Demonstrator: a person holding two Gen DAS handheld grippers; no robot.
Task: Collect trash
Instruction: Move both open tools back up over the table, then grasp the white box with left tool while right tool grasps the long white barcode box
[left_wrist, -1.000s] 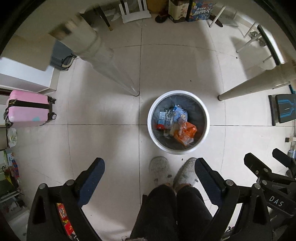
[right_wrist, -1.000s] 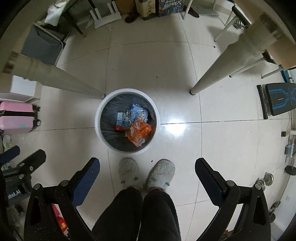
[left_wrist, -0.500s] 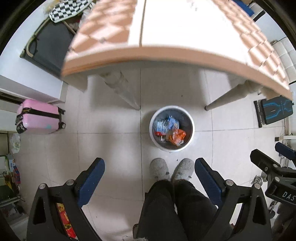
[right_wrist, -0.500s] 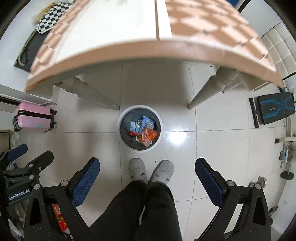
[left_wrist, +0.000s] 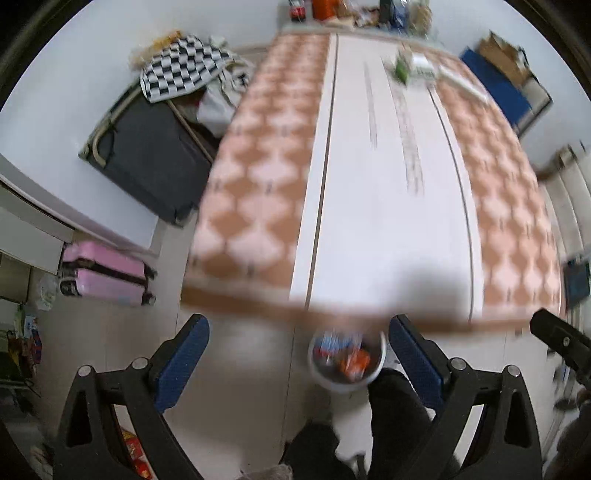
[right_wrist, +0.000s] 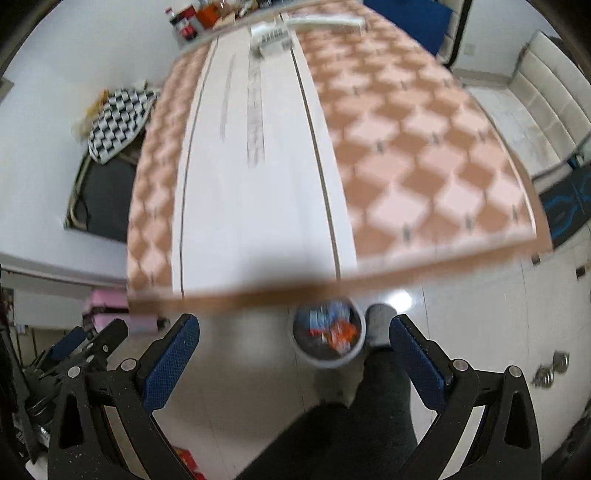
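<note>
A white round bin (left_wrist: 347, 363) stands on the floor under the table's near edge, holding blue and orange wrappers; it also shows in the right wrist view (right_wrist: 328, 338). My left gripper (left_wrist: 298, 350) is open and empty, high above the floor. My right gripper (right_wrist: 294, 347) is open and empty too. A long table (left_wrist: 369, 192) with a white middle strip and orange checkered sides fills both views (right_wrist: 258, 184). Small items, a green one (left_wrist: 402, 68) and a white one (right_wrist: 271, 38), lie at its far end, blurred.
A pink suitcase (left_wrist: 105, 275) stands left on the floor. A dark cot with a checkered cloth (left_wrist: 184, 68) is left of the table. The person's dark-trousered legs (right_wrist: 347, 424) are below the grippers. A sofa (right_wrist: 546, 92) is at right.
Both grippers have risen from under the table to above its top and tilted forward. The tabletop now fills the views and the bin has shrunk to the lower middle. Both stay open.
</note>
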